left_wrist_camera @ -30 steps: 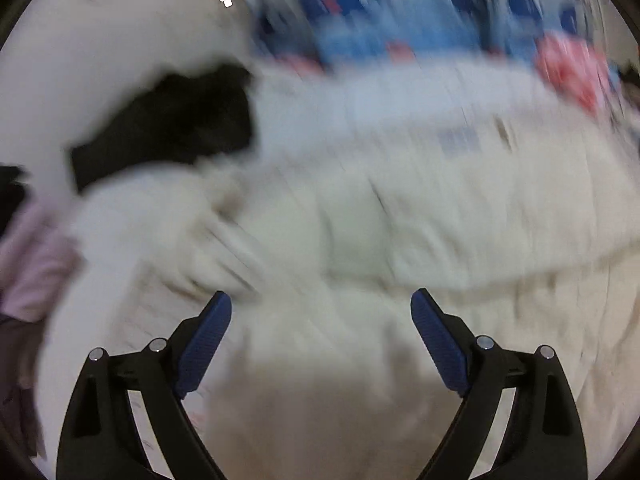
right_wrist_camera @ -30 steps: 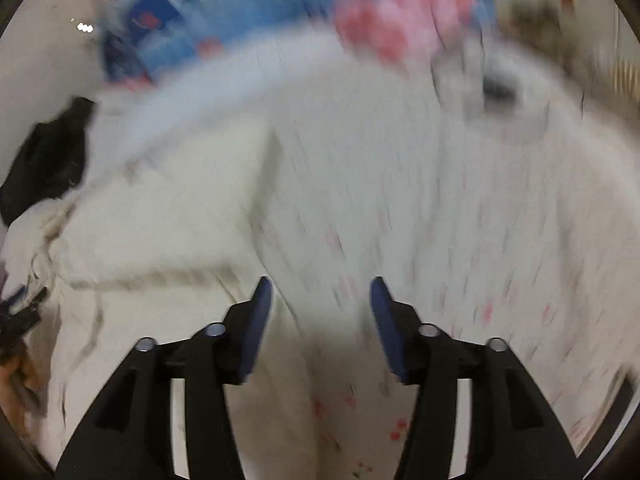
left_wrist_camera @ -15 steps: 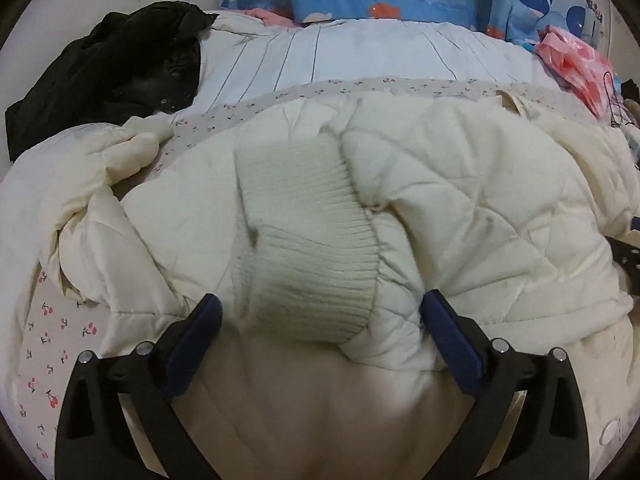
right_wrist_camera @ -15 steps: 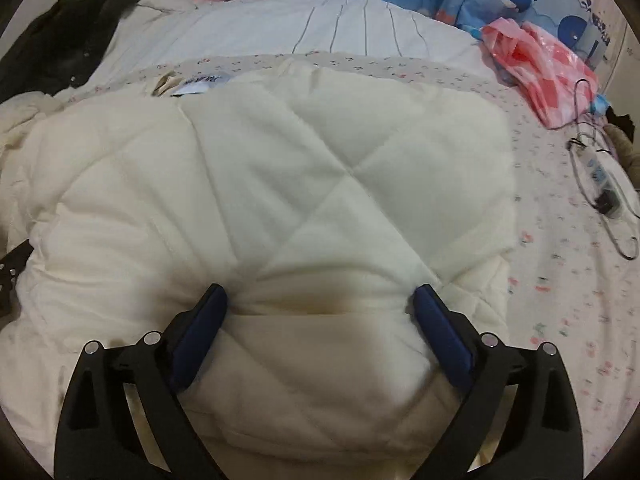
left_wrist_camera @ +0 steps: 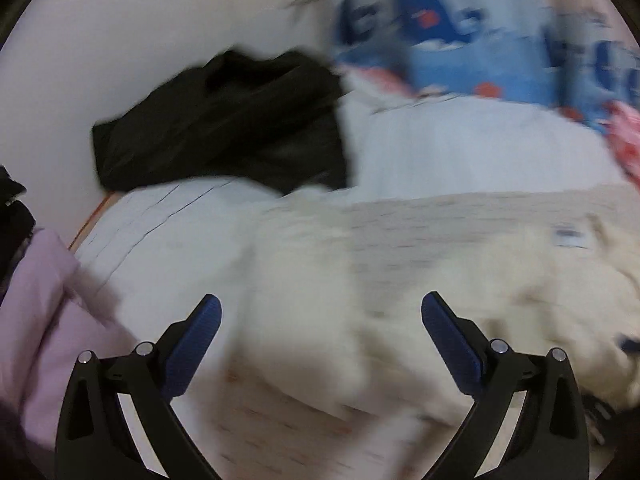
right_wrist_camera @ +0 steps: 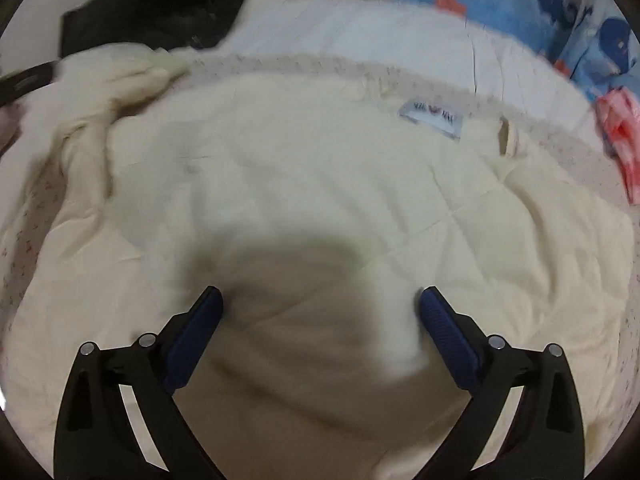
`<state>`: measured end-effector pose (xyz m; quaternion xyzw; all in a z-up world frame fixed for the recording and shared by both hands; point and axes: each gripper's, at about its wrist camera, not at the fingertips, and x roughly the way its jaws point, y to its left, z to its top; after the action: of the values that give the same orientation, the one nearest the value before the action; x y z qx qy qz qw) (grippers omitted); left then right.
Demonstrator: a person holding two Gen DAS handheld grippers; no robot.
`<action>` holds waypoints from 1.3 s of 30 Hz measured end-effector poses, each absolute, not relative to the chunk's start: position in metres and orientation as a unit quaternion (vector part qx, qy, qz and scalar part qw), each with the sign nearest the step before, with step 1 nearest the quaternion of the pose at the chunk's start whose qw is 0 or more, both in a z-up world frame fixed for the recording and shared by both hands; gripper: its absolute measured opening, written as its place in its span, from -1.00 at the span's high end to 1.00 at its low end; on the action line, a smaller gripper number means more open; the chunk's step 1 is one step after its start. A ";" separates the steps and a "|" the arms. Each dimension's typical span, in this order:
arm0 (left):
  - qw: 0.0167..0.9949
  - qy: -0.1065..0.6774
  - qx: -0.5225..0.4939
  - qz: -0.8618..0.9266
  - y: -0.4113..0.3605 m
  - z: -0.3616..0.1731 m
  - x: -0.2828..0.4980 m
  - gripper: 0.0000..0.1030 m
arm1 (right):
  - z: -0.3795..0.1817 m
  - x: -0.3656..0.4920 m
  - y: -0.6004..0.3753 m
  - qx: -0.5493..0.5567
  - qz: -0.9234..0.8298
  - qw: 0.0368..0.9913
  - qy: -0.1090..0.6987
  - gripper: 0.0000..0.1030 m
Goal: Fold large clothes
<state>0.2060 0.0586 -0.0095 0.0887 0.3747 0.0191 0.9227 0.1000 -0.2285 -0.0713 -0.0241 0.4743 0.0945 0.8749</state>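
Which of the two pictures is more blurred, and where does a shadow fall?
Left wrist view: strongly smeared by motion, so the black garment and the blue bedding are only streaks. Right wrist view: sharper, though its edges blur; a dark shadow falls on the cream quilted jacket between the open right gripper.

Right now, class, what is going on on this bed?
A person is folding a cream quilted jacket on a bed, with a handheld gripper in each hand. The right gripper is opening over the jacket's padded middle, gripping nothing. The left gripper is open too, near the jacket's left edge. A black garment and a pink one lie aside.
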 end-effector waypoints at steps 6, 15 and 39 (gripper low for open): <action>0.867 0.489 -0.091 -0.013 0.129 -0.055 0.295 -0.86 | -0.026 0.052 -0.229 0.064 0.130 0.884 0.444 -0.86; 0.927 0.369 0.054 -0.052 0.058 -0.046 0.236 0.66 | -0.017 0.033 -0.223 0.084 0.127 0.889 0.432 -0.86; 0.827 0.402 0.219 -0.325 -0.111 -0.035 0.104 -0.17 | -0.090 0.027 -0.408 0.442 0.024 0.780 0.443 -0.86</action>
<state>0.1043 -0.1114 -0.0350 0.2195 0.4021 -0.3248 0.8274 0.0273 -0.4082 -0.0903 0.4420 0.4432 0.0244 0.7795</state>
